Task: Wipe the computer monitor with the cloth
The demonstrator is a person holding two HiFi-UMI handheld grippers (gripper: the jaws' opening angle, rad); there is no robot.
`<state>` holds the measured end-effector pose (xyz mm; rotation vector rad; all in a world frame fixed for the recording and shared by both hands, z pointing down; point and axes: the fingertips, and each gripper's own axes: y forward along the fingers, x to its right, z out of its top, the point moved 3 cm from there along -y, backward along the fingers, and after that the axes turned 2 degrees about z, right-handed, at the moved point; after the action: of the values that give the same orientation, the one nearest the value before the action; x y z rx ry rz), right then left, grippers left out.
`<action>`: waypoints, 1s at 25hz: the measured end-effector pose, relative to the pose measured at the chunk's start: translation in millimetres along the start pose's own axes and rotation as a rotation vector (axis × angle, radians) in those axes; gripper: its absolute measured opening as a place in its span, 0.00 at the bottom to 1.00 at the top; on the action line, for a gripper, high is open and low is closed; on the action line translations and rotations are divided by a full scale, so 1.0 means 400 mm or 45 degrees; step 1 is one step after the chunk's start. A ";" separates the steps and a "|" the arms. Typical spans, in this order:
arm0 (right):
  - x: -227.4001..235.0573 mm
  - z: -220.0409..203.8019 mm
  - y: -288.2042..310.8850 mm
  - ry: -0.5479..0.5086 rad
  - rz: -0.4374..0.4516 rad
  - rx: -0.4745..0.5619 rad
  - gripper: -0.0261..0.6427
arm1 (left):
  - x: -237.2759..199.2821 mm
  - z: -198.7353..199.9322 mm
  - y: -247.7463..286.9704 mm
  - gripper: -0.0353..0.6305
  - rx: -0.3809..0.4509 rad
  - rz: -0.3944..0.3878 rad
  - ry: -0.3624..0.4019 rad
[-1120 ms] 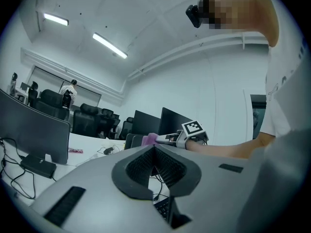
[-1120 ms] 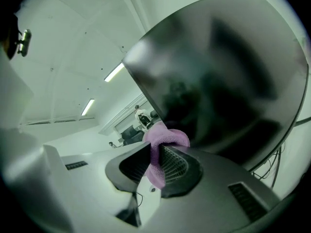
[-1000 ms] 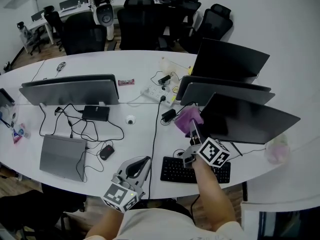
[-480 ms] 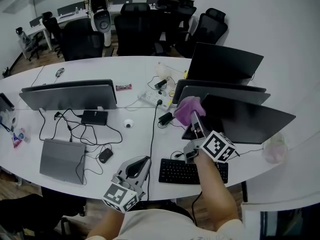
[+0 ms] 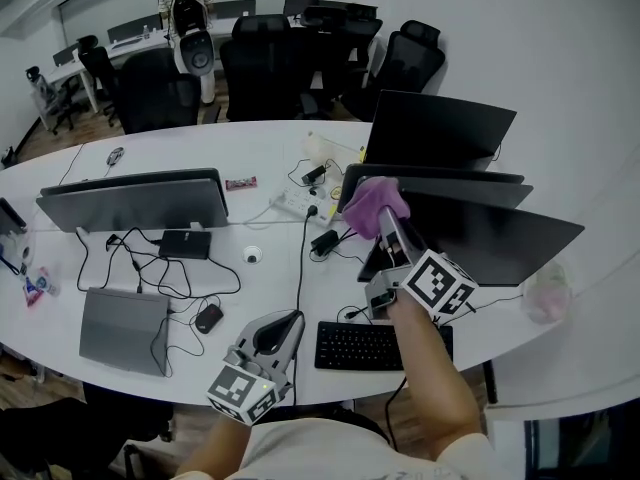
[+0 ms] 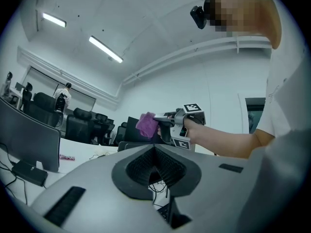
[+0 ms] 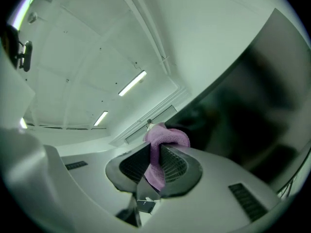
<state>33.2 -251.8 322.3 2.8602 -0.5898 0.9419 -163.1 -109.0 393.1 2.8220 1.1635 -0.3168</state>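
Head view: the right gripper (image 5: 386, 222), shut on the purple cloth (image 5: 374, 204), presses it to the upper left corner of the dark monitor (image 5: 490, 233); a second ago the cloth sat lower along that monitor's left edge. The left gripper (image 5: 283, 321) stays low over the desk's (image 5: 270, 278) near edge, left of the keyboard (image 5: 360, 346).

Left gripper view: its jaws are closed together with nothing between them, and beyond them the cloth shows from the side, bunched ahead of the right gripper's tips, which the head view only shows from above.

Right gripper view: the cloth is clamped between the ribbed pads and bulges past them, with the black screen filling the right side
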 end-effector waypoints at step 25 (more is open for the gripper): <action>-0.035 0.322 -0.005 -0.820 -0.197 0.090 0.14 | 0.022 -0.008 0.009 0.06 0.010 -0.041 -0.018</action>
<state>95.5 -269.4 210.0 3.1920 -0.3589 -0.0015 -154.0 -105.0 394.1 2.8052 1.2092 -0.3437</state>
